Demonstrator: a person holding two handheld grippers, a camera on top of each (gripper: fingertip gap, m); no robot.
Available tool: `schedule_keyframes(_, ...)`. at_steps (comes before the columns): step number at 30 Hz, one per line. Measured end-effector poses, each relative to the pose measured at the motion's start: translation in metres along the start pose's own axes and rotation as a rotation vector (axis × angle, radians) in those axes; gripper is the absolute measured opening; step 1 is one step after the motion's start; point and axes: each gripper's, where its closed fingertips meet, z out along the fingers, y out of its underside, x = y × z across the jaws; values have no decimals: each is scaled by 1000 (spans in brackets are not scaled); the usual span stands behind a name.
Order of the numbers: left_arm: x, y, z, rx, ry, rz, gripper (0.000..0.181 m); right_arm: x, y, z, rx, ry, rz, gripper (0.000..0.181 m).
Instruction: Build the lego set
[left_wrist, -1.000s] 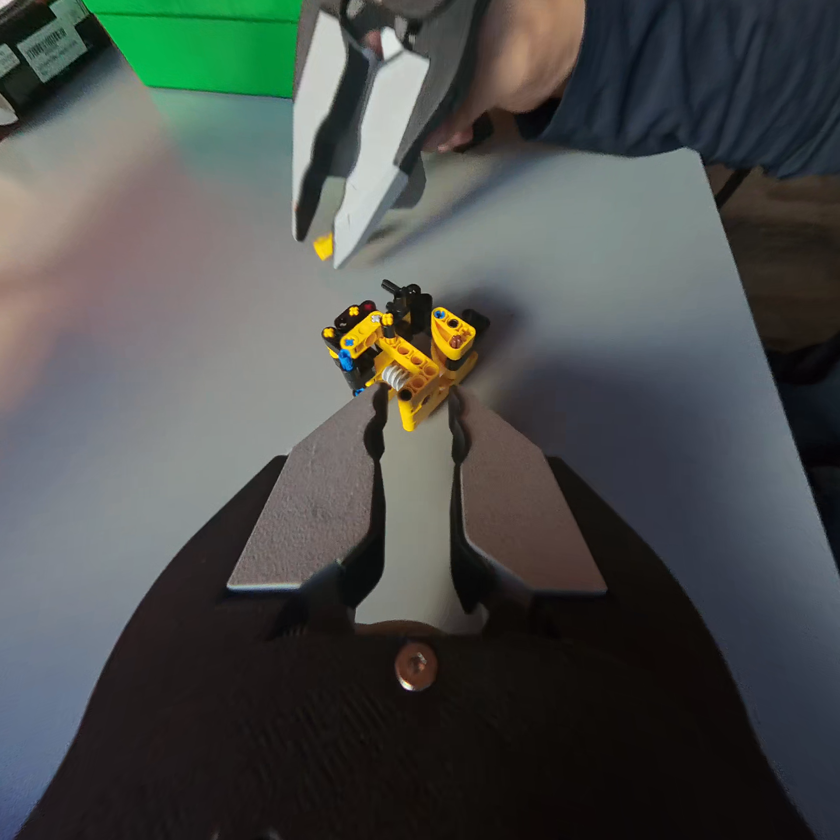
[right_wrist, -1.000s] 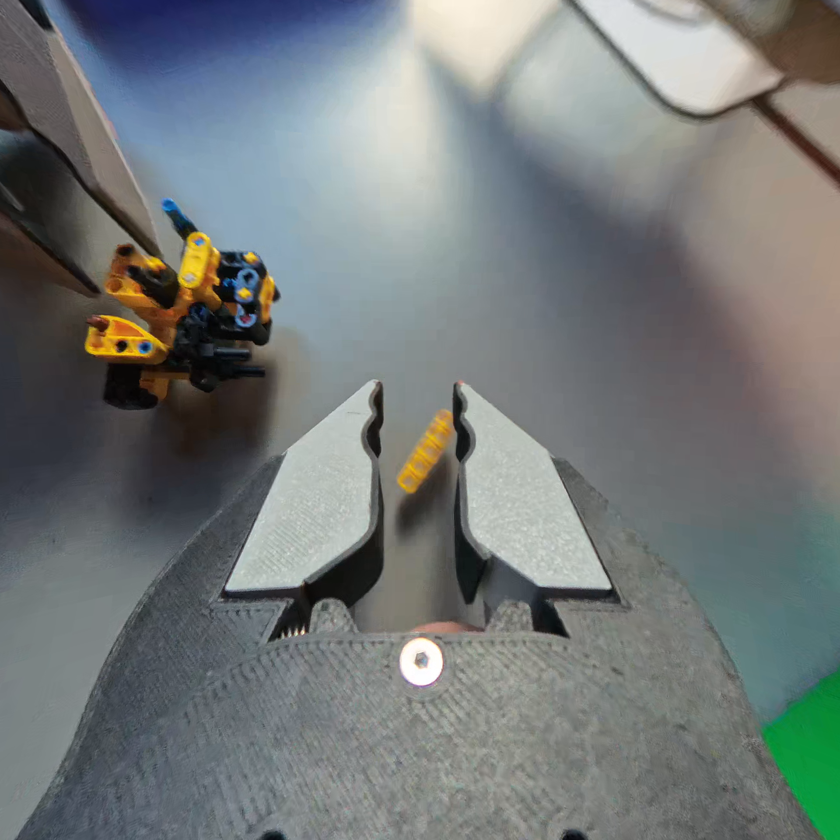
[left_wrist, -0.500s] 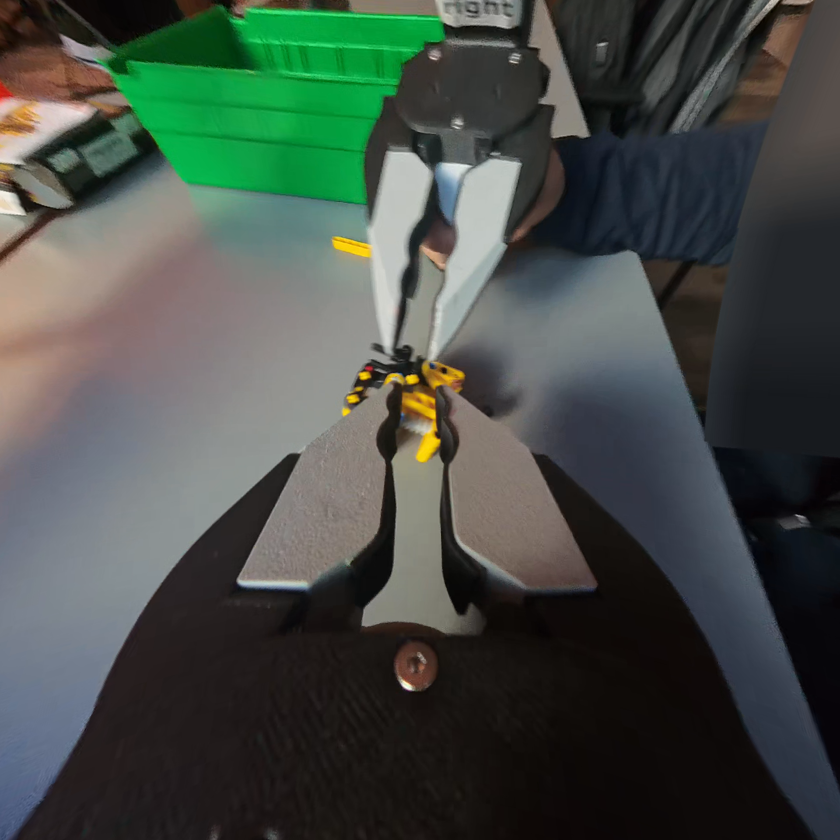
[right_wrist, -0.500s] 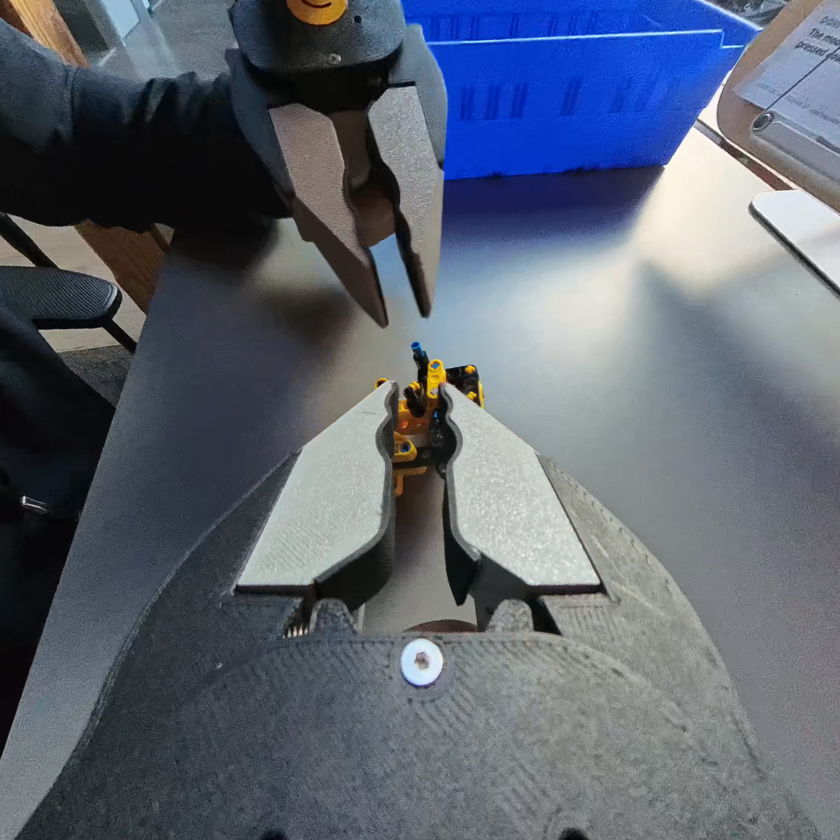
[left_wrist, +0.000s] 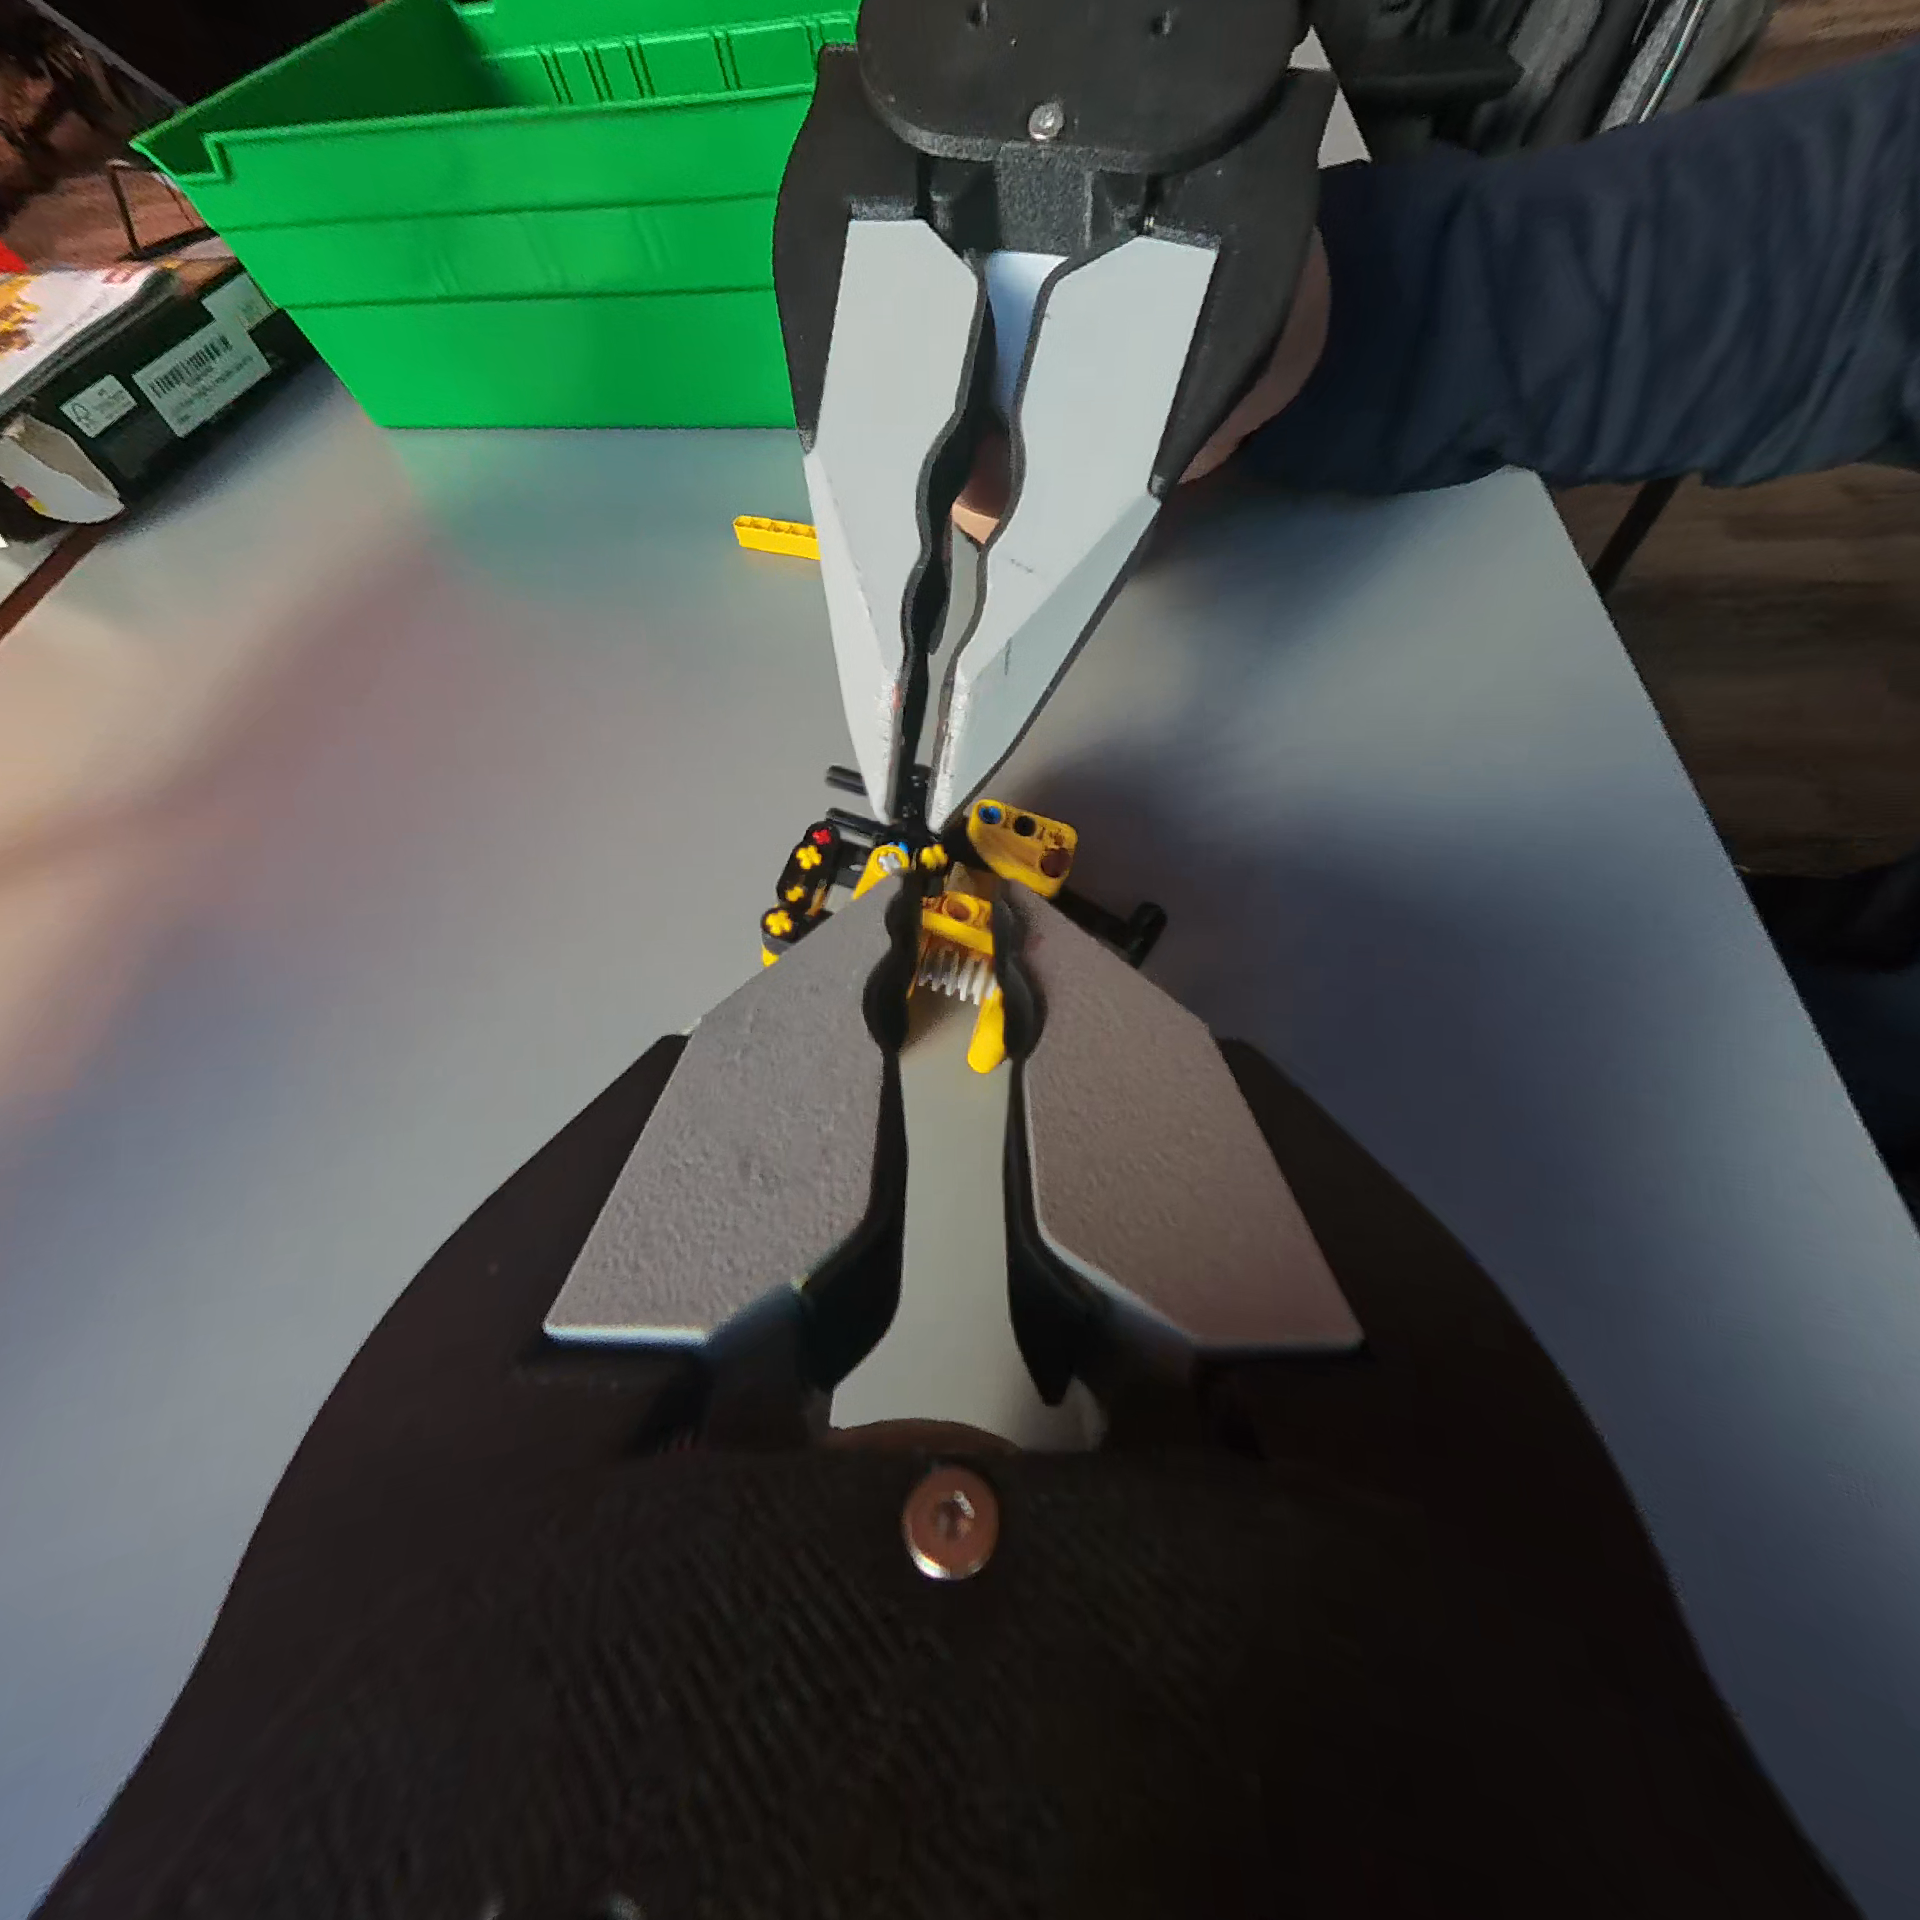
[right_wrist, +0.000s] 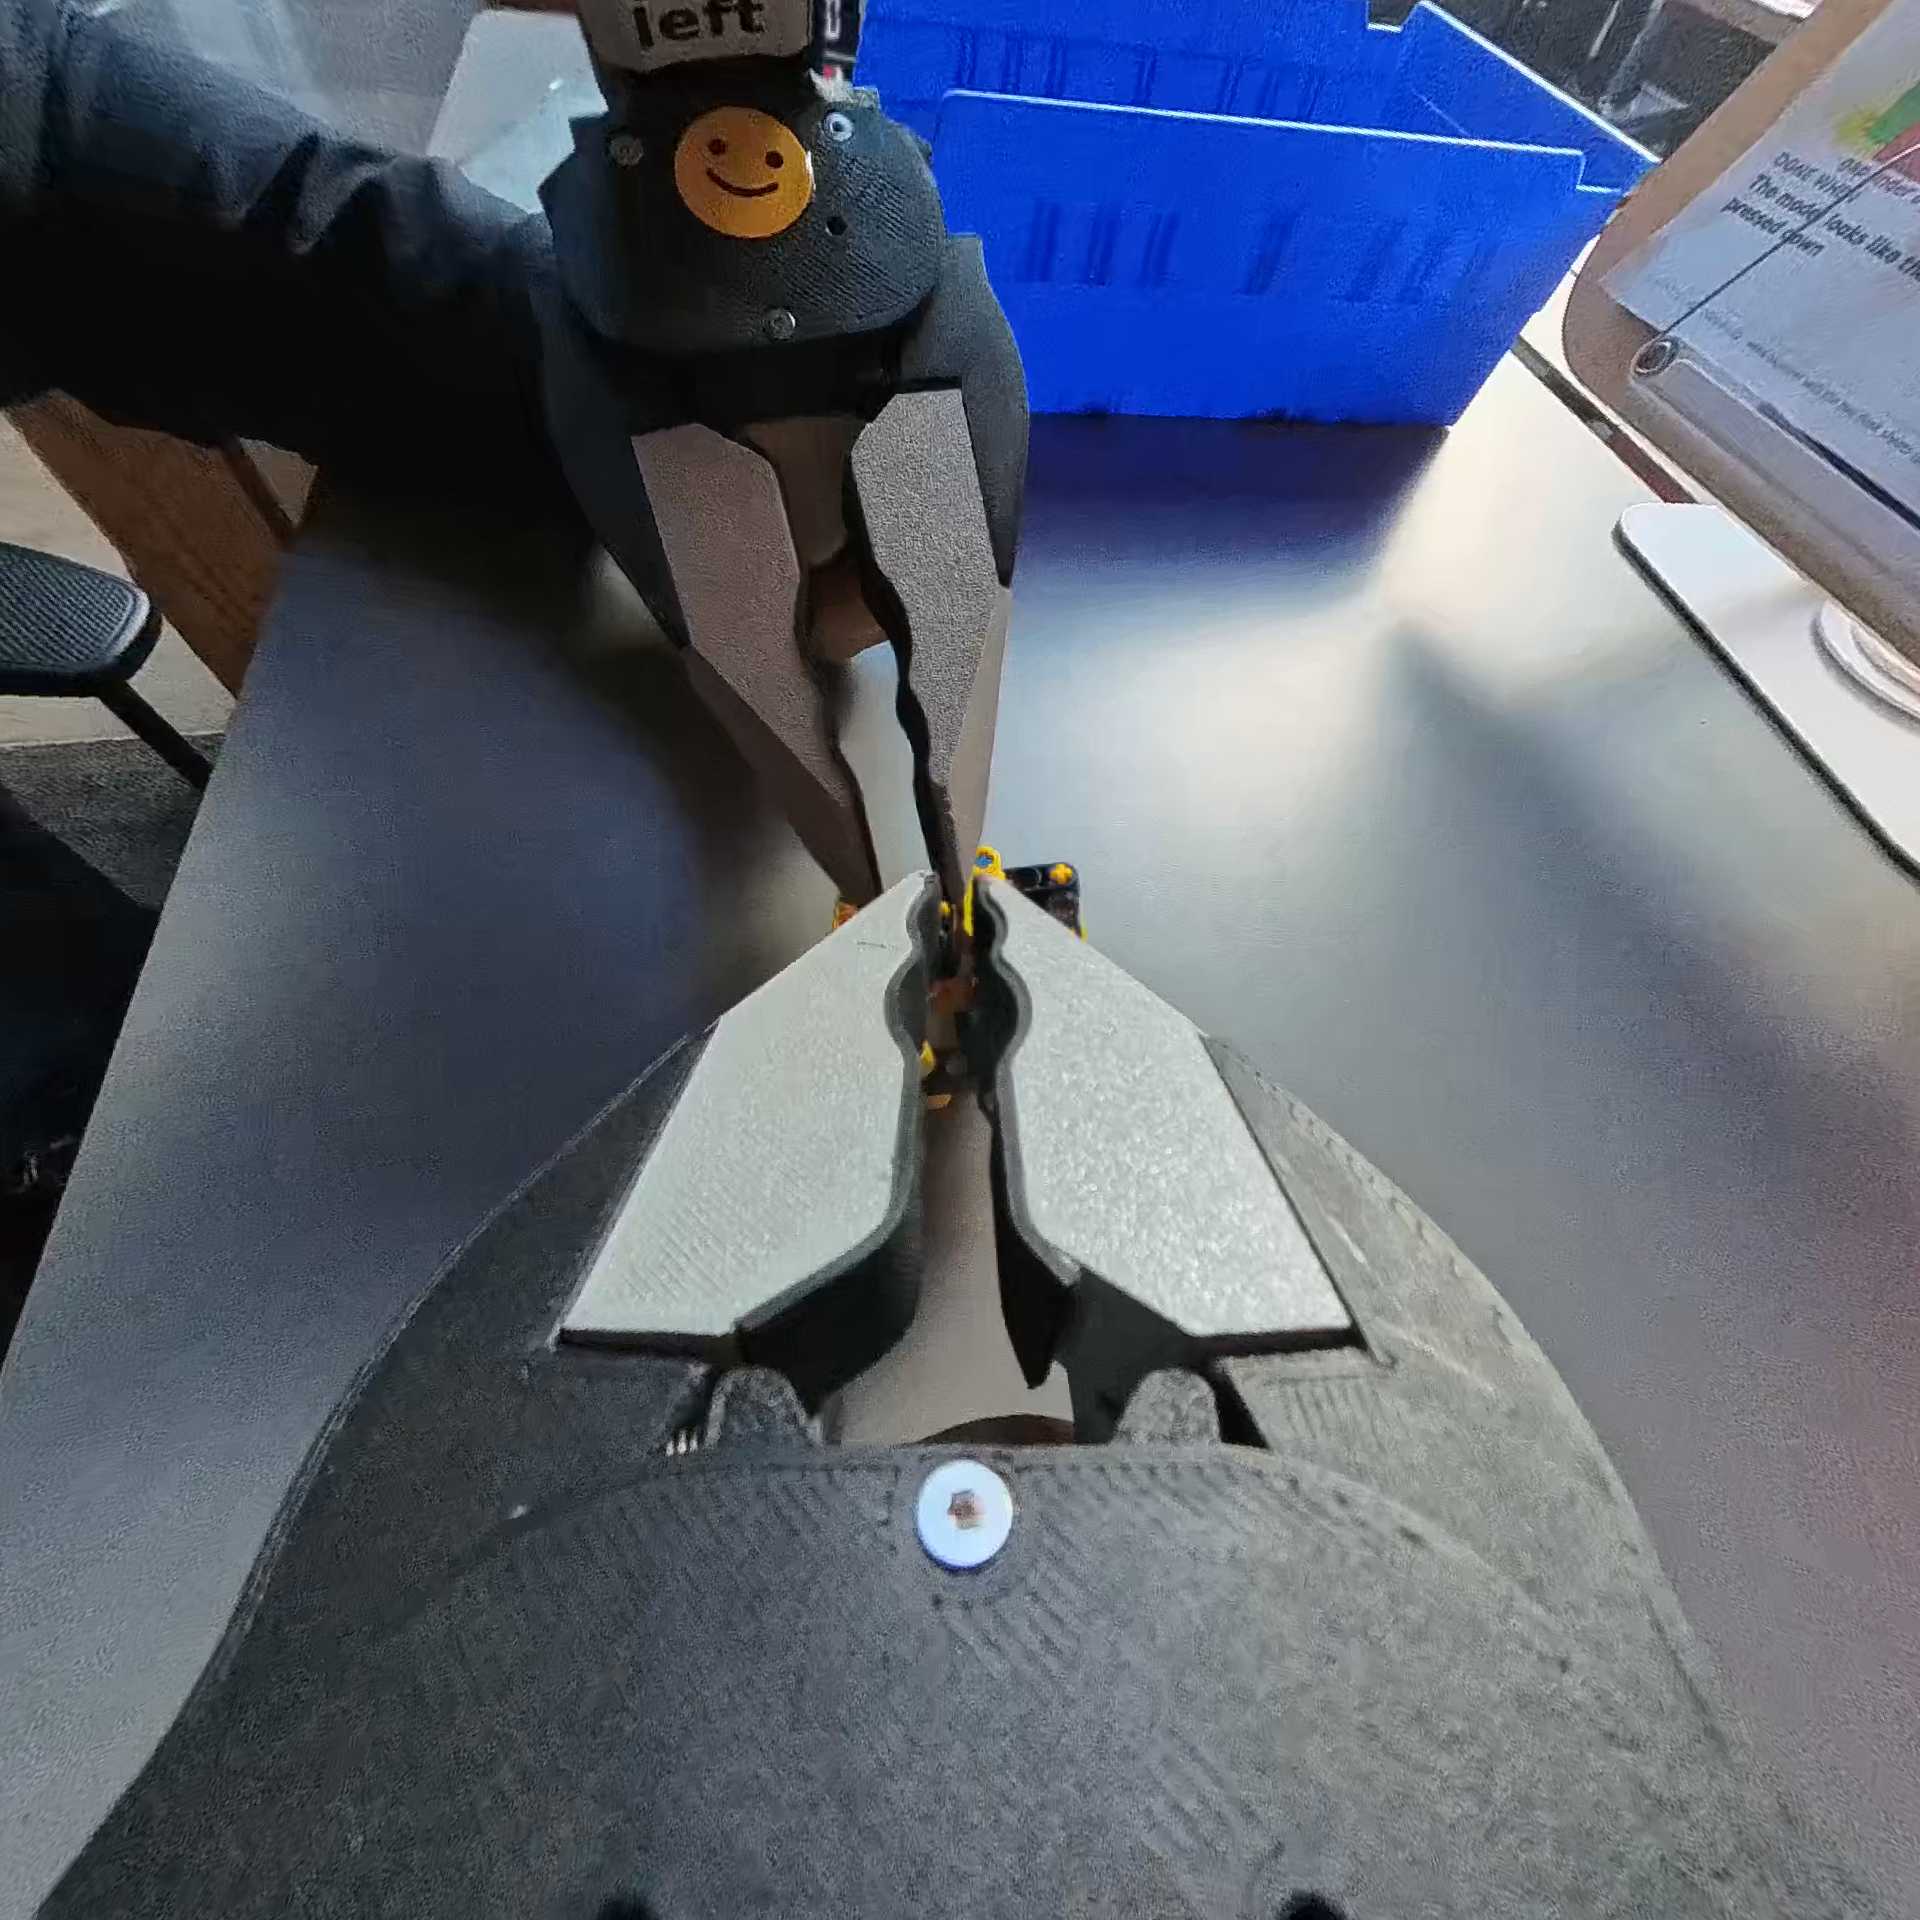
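A small yellow and black lego model (left_wrist: 1023, 847) sits on the grey table (left_wrist: 416, 831). My left gripper (left_wrist: 953, 920) is closed around its near yellow end, fingers on both sides. My right gripper (left_wrist: 914, 805) comes down from the far side, its jaws nearly together on a black part at the model's top. In the right wrist view the right gripper (right_wrist: 953, 899) pinches the model (right_wrist: 1055, 883), mostly hidden behind its fingers, and the left gripper (right_wrist: 909, 883) meets it from the opposite side. A loose yellow beam (left_wrist: 774, 535) lies on the table behind the right gripper.
A green bin (left_wrist: 520, 260) stands at the far edge in the left wrist view, with a dark box and a booklet (left_wrist: 135, 384) to its left. A blue bin (right_wrist: 1247, 260) and a screen on a stand (right_wrist: 1766, 312) stand beyond the model in the right wrist view. Left and right tips are no more than a few centimetres apart.
The right gripper let the yellow beam go onto the table, swung over to the model and closed on its top. The left gripper closed in on the model's near end.
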Motion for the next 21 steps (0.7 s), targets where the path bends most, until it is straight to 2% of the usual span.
schedule_keyframes(2, -5, 1, 1, -14, -38, 7, 0, 1, 0, -1, 5, 2, 7, 5)
schedule_keyframes(7, -23, 3, 2, -36, -130, -66, 0, 15, -5, -11, 36, 75, 33, 13)
schedule_keyframes(11, -27, 1, 2, -9, -108, -174, 0, 19, -4, -24, 65, 120, 72, 13)
schedule_keyframes(15, -27, 1, 1, 9, -100, -196, 0, 19, 6, -19, 28, 148, 60, 19)
schedule_keyframes(21, -29, -6, -4, 35, -123, -171, 0, 21, 17, -7, -36, 144, 0, 17)
